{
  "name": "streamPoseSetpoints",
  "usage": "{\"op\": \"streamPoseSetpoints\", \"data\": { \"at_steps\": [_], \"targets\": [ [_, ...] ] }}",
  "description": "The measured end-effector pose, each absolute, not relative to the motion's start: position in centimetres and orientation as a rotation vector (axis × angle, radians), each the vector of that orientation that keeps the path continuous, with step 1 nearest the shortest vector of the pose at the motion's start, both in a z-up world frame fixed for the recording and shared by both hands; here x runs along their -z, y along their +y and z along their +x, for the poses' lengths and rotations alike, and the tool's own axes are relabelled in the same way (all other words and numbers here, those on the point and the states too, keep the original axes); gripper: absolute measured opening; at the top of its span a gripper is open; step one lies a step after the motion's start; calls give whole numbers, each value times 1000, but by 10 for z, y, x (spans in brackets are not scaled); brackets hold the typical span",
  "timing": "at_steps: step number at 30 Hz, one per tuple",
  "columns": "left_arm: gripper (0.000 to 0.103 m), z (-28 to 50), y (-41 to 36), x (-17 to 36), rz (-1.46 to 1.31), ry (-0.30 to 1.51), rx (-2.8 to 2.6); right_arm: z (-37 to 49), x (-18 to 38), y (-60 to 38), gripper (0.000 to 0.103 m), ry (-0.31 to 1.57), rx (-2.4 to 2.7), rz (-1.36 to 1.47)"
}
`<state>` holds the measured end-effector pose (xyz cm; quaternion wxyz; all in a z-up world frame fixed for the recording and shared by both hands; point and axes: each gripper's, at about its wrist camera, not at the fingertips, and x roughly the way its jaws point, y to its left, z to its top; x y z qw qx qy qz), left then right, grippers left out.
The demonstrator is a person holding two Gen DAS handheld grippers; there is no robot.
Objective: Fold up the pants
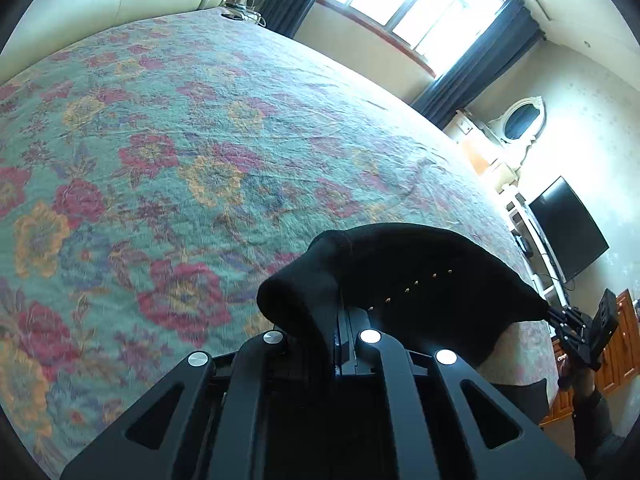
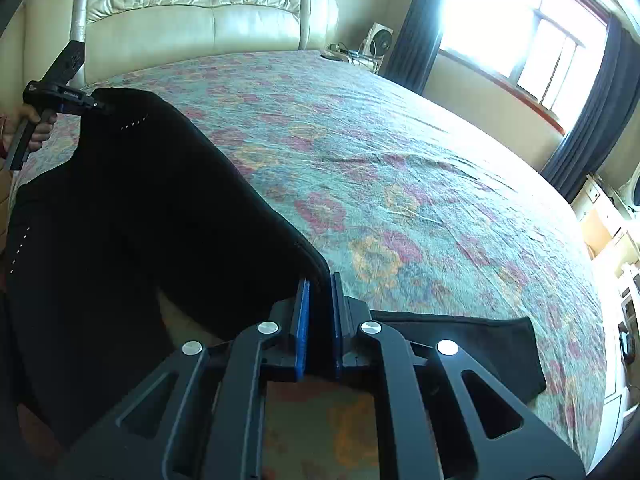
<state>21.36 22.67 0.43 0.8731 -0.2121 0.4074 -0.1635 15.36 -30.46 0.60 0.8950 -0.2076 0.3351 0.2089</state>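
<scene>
Black pants (image 2: 132,208) with a row of small studs hang stretched between my two grippers above the flowered bedspread. My left gripper (image 1: 340,300) is shut on one corner of the pants (image 1: 400,268), which drape over its fingers. It also shows in the right wrist view (image 2: 98,104), clamped on the far corner. My right gripper (image 2: 320,280) is shut on the near corner of the pants, its blue pads (image 2: 305,304) pinching the hem. It shows at the far right in the left wrist view (image 1: 550,312). A loose end of the pants (image 2: 480,344) lies on the bed.
The bed (image 2: 400,168) is covered by a green floral bedspread. A cream tufted headboard (image 2: 192,12) stands at its far end. A window with dark curtains (image 2: 532,32), a wall TV (image 1: 568,228) and wooden furniture (image 1: 616,356) are at the right.
</scene>
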Motion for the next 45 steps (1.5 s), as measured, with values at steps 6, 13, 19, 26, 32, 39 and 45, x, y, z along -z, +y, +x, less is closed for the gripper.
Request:
{"op": "streamPoseSetpoints", "data": {
  "at_steps": [6, 13, 19, 26, 32, 39, 45],
  "targets": [
    [10, 123, 226, 7, -436, 864, 383, 29, 28, -303, 9, 703, -411, -481],
    [33, 48, 238, 56, -372, 1014, 260, -20, 92, -299, 13, 862, -431, -472],
    [53, 4, 258, 47, -666, 875, 169, -5, 72, -342, 60, 915, -440, 101],
    [65, 18, 228, 61, -895, 887, 78, 9, 104, -379, 60, 983, -369, 759],
    [65, 18, 239, 76, -1080, 825, -36, 16, 107, -366, 65, 980, -313, 760],
    [21, 12, 239, 81, -1020, 830, -82, 23, 114, -367, 72, 994, -277, 801],
    [15, 12, 237, 84, -1008, 832, -79, 22, 119, -372, 17, 997, -217, 765]
  ]
}}
